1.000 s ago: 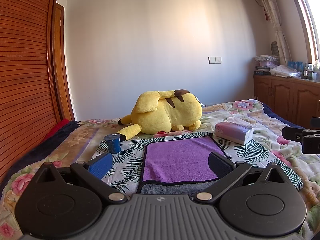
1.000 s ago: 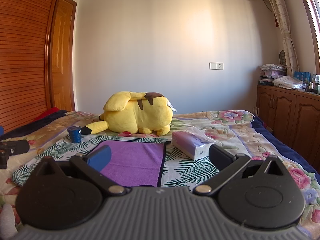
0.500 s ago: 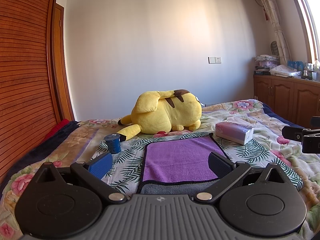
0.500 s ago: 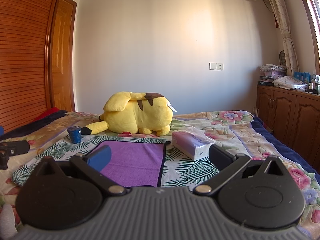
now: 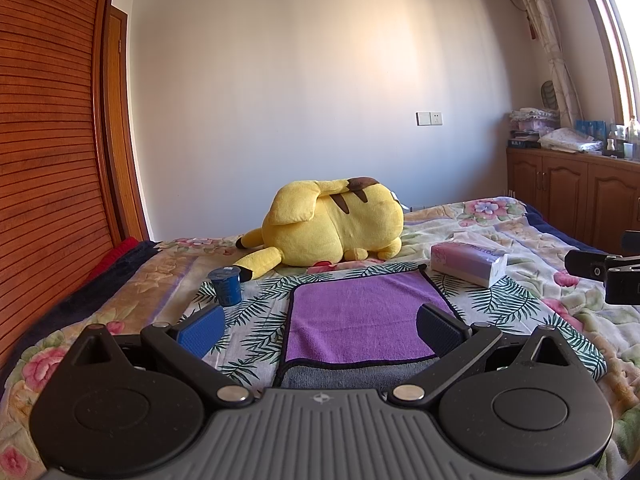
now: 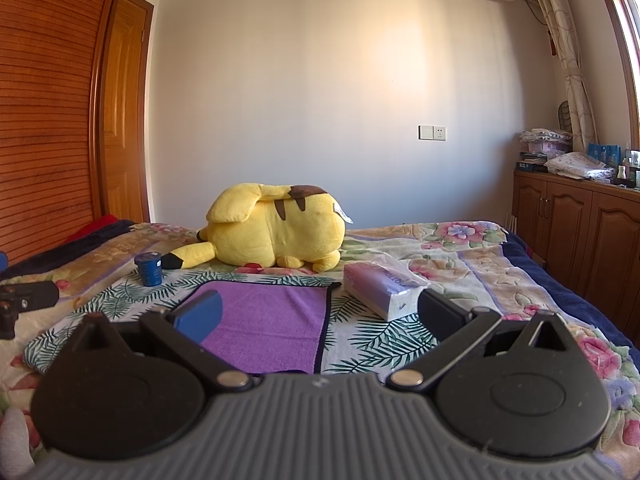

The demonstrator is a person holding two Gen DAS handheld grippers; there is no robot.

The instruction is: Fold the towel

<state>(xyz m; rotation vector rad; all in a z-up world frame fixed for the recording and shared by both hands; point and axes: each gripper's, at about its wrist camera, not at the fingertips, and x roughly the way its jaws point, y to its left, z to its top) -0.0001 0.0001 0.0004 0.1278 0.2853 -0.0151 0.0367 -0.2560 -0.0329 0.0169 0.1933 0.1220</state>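
Observation:
A purple towel point(image 5: 360, 316) with a dark hem and a grey underside lies on the flowered bedspread, its near edge turned up to show grey. It also shows in the right wrist view point(image 6: 272, 320). My left gripper point(image 5: 320, 328) is open and empty, just in front of the towel's near edge. My right gripper point(image 6: 316, 316) is open and empty, level with the towel's right side. The right gripper's tip shows at the right edge of the left wrist view point(image 5: 600, 270).
A yellow plush toy point(image 5: 332, 226) lies behind the towel. A tissue pack point(image 5: 468, 262) lies to the towel's right. A small blue cup point(image 5: 226, 286) stands to its left. Wooden cabinets point(image 6: 580, 232) line the right wall, a wooden wardrobe point(image 5: 48, 160) the left.

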